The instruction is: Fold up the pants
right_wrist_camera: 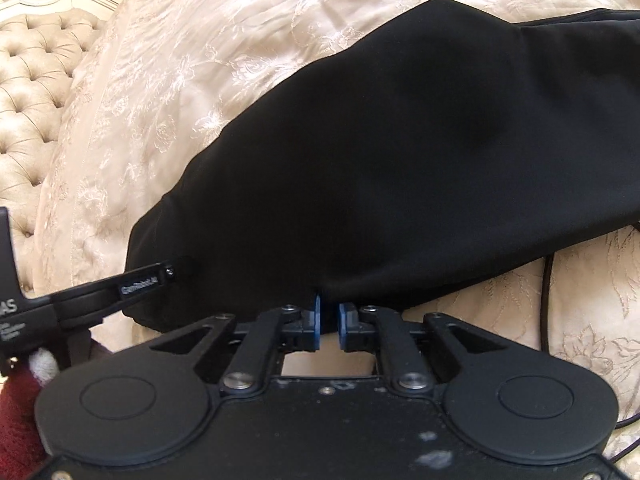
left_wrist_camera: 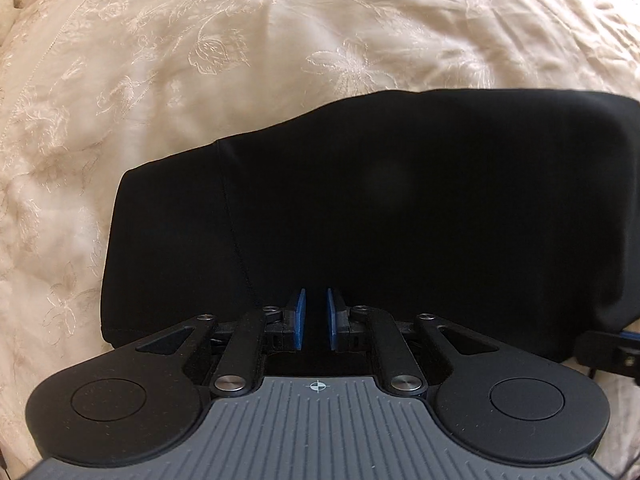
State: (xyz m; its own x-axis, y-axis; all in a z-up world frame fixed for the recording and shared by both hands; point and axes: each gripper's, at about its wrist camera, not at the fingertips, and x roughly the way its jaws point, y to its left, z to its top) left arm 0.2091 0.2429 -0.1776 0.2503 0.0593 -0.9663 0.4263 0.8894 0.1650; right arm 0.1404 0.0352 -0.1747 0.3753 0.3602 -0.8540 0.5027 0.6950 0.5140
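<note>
- Lying across a cream quilted bedspread with embroidered flowers, the black, smooth, matte fabric pants are spread in a broad, doubled-looking slab with a rounded outline.
- A single seam is seen running down the pants near their left end in the left wrist view; elsewhere the cloth is featureless and soft-edged.
- The left gripper is held over the near edge of the pants, its blue-padded jaws close together with a narrow gap; black cloth fills that gap, but whether it is pinched cannot be told.
- The right gripper is set at the near hem of the pants, its jaws clamped on a small peak of the black cloth.
- Both grips are judged to be placed along the same near edge so that the edge can be lifted evenly and carried over for a fold.
- A beige button-tufted headboard is seen beyond the left end of the pants.
- A thin black cable trails over the bedspread beside the pants' right portion.
</note>
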